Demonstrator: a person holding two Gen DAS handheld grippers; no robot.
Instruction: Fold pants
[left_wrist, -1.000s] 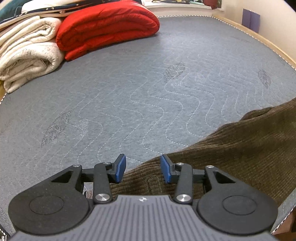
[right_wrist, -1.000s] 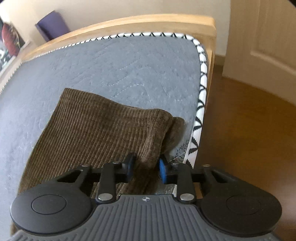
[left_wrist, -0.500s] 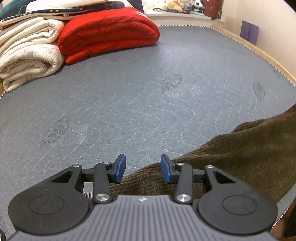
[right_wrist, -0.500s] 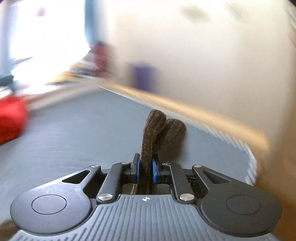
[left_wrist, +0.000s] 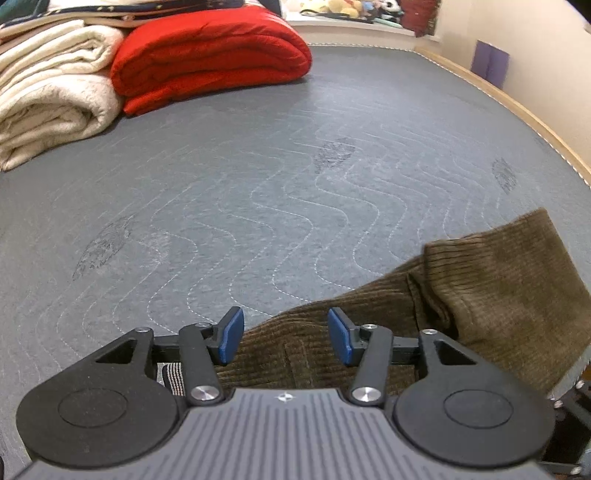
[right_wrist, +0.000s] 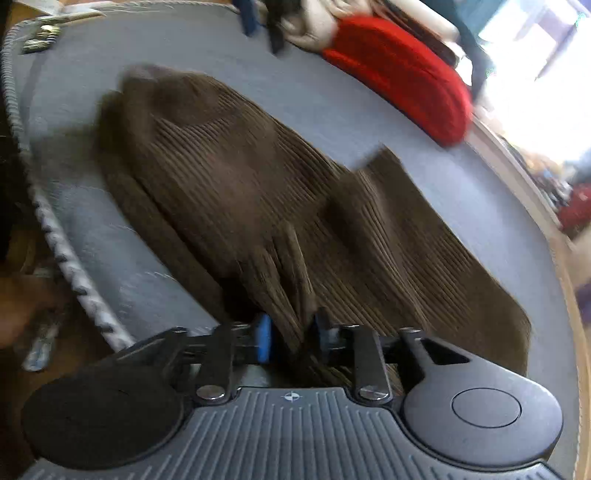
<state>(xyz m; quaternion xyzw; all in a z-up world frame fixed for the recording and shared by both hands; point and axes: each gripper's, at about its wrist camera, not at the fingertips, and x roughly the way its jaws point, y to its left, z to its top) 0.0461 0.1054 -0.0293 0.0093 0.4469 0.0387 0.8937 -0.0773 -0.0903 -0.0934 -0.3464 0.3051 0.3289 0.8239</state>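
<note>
Brown corduroy pants (left_wrist: 480, 295) lie on the grey quilted mattress (left_wrist: 258, 184). In the left wrist view my left gripper (left_wrist: 286, 336) is open, its blue pads on either side of the pants' near edge without pinching it. A folded-over leg end rises at the right. In the blurred right wrist view my right gripper (right_wrist: 291, 336) is shut on a bunched fold of the pants (right_wrist: 258, 192), which stretch away across the mattress toward the far corner.
A folded red blanket (left_wrist: 210, 55) and cream blankets (left_wrist: 48, 110) are stacked at the mattress's far left. A wooden bed frame (left_wrist: 517, 107) runs along the right edge. The mattress's piped edge (right_wrist: 62, 251) and the floor lie left of my right gripper.
My right gripper closed on the pant leg end, then swung it round over the mattress, folding the leg back. The leg end now shows raised in the left view. My left gripper stayed open.
</note>
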